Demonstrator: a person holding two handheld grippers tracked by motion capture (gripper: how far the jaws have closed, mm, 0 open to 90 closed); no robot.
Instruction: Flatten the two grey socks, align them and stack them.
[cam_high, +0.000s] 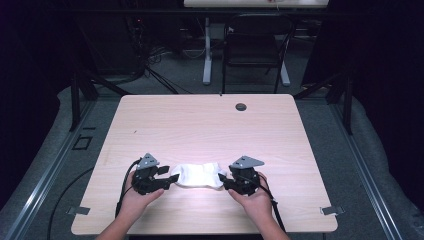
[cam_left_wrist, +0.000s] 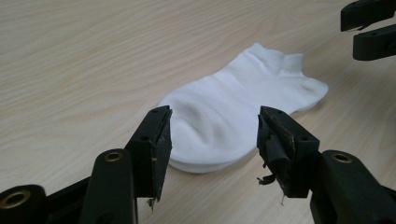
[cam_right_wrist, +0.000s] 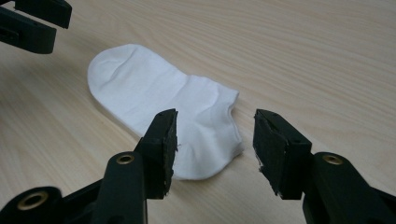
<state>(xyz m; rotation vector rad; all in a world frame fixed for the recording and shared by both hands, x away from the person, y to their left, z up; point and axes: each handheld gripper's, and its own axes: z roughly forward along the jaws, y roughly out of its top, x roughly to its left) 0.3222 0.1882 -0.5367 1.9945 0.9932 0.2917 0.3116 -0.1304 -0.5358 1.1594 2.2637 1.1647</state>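
In the high view, the white sock lies flat on the table near its front edge, its two ends partly hidden behind the left gripper and the right gripper, each held low and pointing inward at the sock. In the left gripper view, the jaws stand released, astride the sock's toe end without touching it. In the right gripper view, the jaws gape likewise just short of the cuff end.
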